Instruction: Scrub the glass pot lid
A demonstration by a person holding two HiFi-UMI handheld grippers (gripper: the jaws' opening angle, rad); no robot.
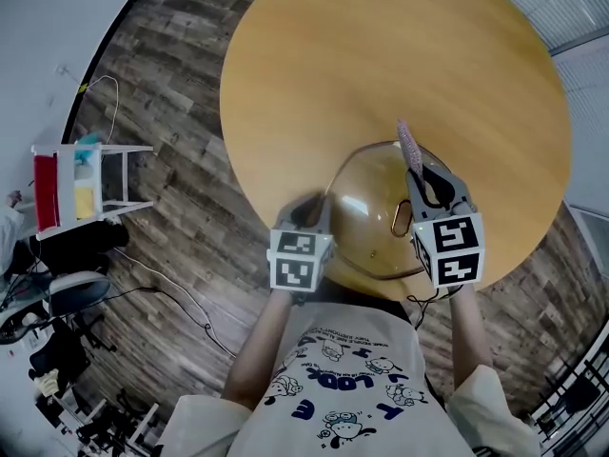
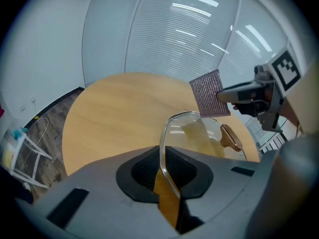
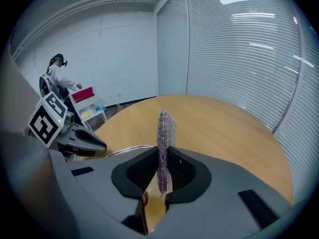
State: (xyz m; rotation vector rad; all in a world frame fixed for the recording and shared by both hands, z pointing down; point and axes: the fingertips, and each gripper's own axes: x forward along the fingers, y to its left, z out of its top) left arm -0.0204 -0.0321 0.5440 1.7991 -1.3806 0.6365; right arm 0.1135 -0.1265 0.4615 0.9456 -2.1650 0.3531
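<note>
The glass pot lid is held tilted over the near edge of the round wooden table. My left gripper is shut on the lid's left rim, and the lid's brown handle shows beyond it. At the lid's right side, my right gripper is shut on a purple sparkly scrub pad. The pad stands upright between the jaws, just above the lid's far rim. In the left gripper view the scrub pad hangs flat over the lid's top edge.
A white cart with red and yellow items stands on the wood floor at the left, with cables and a chair base near it. A person stands by that cart. Window blinds line the far wall.
</note>
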